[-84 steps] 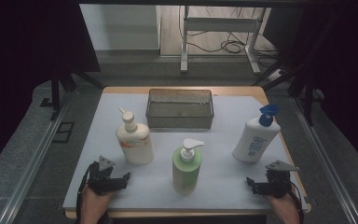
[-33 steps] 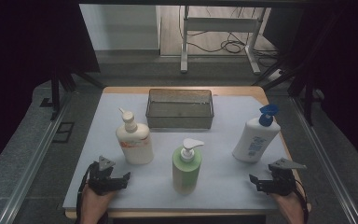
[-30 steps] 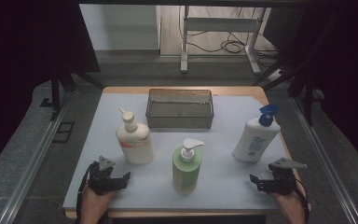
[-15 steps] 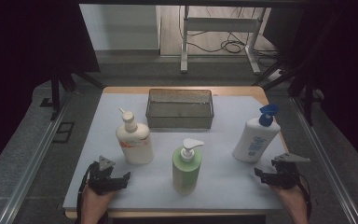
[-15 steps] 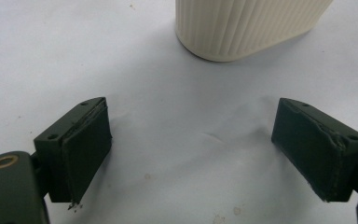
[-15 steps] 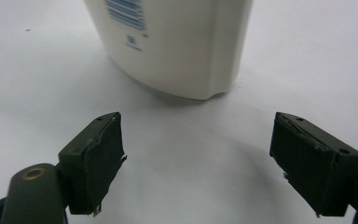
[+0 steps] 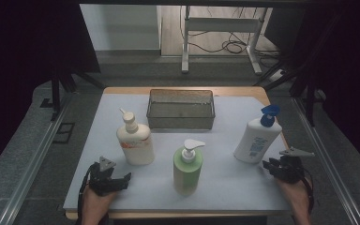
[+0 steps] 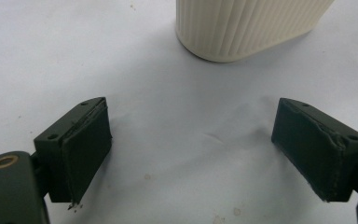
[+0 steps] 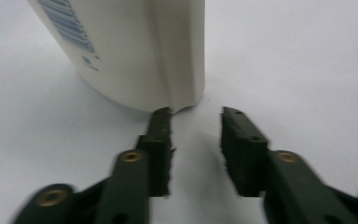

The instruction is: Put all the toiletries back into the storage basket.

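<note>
White tabletop [image 9: 284,56] shows between right gripper's [image 9: 196,126] narrowed, just-closing fingers; bottle [image 9: 135,51] top cropped.

We see our right claw [image 7: 273,165] just beside the white blue-pump plastic bottle [image 7: 255,138], its jaws just narrowed, nothing between; left claw [image 7: 117,179] near the cream pump bottle [image 7: 135,140] on the counter [image 7: 225,183].
</note>
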`<state>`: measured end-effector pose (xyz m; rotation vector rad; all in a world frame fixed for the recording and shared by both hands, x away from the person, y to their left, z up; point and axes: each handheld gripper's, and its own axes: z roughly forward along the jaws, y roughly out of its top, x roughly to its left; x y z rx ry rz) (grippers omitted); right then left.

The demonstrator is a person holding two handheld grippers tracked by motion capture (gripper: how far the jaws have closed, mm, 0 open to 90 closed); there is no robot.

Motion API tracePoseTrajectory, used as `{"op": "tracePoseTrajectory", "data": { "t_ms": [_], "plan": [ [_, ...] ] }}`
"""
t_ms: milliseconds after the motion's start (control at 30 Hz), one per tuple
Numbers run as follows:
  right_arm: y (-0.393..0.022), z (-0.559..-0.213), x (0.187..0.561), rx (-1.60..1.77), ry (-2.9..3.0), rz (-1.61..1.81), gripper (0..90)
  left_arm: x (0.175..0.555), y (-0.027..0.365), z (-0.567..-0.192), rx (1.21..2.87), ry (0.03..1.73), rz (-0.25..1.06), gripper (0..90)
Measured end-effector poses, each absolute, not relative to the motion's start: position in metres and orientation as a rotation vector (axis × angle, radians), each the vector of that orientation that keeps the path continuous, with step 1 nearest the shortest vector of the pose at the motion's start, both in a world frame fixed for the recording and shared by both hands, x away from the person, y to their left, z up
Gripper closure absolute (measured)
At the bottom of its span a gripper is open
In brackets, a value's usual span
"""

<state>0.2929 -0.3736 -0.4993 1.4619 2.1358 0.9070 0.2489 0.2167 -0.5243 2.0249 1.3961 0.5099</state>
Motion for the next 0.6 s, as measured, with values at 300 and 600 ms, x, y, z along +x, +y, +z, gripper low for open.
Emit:
{"op": "tracePoseTrajectory", "data": {
  "t_ms": [300,600],
  "plan": [
    [-0.377,-0.501,0.308,1.485,2.126,0.895,89.9,0.249,0.217,-0.524,2.025,1.396,0.513,11.5],
    [-0.379,-0.503,0.329,1.500,2.115,0.920,90.0,0.249,0.217,-0.524,2.023,1.398,0.515,11.5]
  ]
}}
